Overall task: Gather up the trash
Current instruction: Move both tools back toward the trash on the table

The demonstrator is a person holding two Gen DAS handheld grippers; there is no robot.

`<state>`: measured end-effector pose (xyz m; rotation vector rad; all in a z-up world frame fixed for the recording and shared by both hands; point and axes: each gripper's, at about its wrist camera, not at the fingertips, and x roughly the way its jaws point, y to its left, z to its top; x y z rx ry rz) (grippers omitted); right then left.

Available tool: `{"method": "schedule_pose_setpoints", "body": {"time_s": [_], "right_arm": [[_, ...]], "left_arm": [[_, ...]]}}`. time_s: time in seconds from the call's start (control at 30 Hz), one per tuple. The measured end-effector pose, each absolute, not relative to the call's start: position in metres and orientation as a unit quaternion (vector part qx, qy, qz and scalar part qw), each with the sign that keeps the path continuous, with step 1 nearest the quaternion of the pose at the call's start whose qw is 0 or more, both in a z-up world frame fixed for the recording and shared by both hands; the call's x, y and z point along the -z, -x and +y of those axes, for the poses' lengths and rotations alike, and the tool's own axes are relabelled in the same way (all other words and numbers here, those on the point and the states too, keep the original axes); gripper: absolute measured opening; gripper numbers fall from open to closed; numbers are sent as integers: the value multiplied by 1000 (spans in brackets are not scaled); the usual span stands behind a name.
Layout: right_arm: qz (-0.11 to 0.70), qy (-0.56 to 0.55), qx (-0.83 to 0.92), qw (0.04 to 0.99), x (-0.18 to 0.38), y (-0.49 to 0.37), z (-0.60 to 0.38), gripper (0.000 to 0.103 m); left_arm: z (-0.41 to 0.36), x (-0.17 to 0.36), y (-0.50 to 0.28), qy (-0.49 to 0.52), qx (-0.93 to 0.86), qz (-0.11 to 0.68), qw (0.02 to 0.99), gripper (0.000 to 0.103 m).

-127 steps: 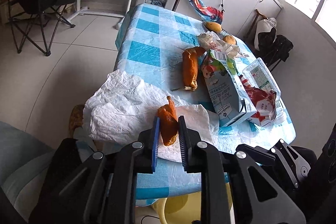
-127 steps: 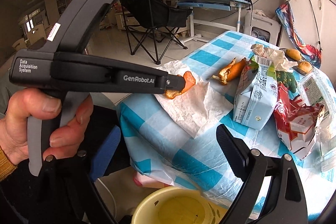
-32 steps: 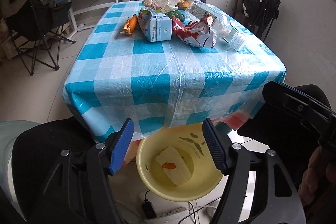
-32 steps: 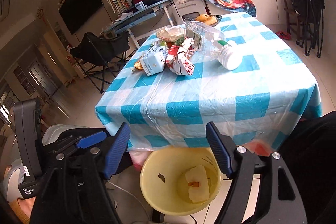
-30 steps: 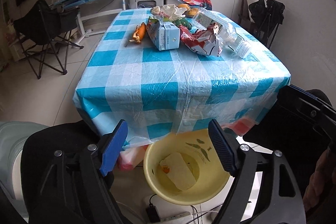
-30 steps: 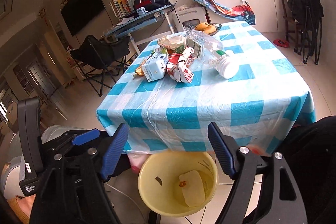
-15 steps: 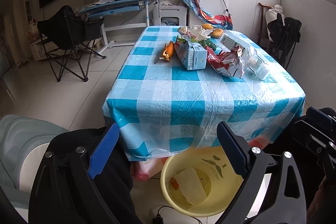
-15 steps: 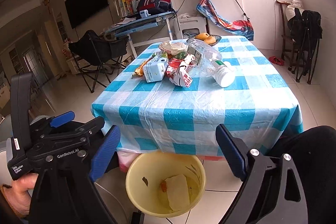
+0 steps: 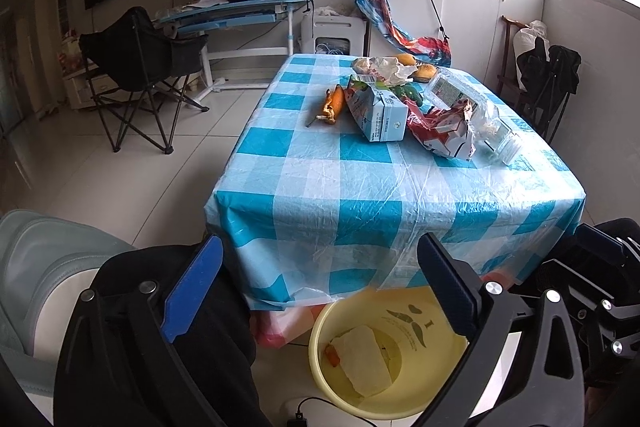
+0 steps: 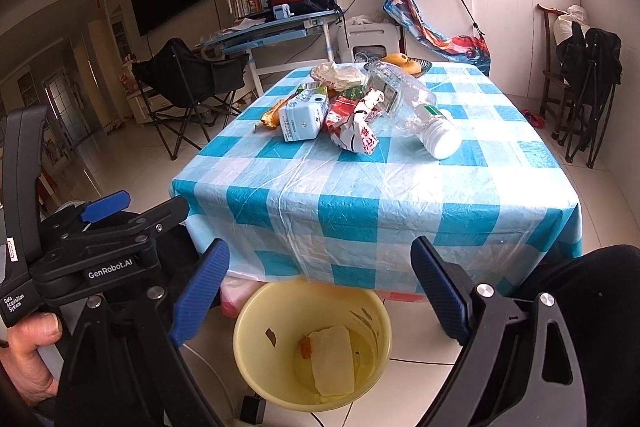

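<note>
Trash already dropped, a white napkin [image 9: 362, 359] and an orange peel scrap [image 9: 332, 354], now lies in the yellow bin [image 9: 320, 323] under the table edge, where 4 seconds ago the left gripper [image 9: 316, 287] pinched that scrap over the tablecloth [image 9: 360, 195]. Left jaws are opening with nothing between them; the right gripper [image 10: 320, 291] gapes empty too. Further right on the table, carrot peel [image 9: 334, 103], milk carton [image 9: 378, 115], red wrapper [image 9: 440, 131] and plastic bottle [image 9: 488, 123] remain, so the next pickup seems due.

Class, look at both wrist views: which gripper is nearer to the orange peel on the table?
Left, judging roughly. The left gripper sits on the table's left side, where the orange peel lies; the right gripper sits further right. Both hover open over the yellow bucket.
</note>
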<state>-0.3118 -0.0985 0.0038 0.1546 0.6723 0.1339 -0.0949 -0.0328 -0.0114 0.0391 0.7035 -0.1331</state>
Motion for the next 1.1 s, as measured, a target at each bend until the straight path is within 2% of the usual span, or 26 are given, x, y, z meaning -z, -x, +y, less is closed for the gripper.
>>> {"method": "schedule_pose_setpoints", "body": {"time_s": [1.1], "right_arm": [[335,-78,-69,936,-1,310,-95,88]], "left_arm": [[-35,19,89,-12,58,357,932,95]]}}
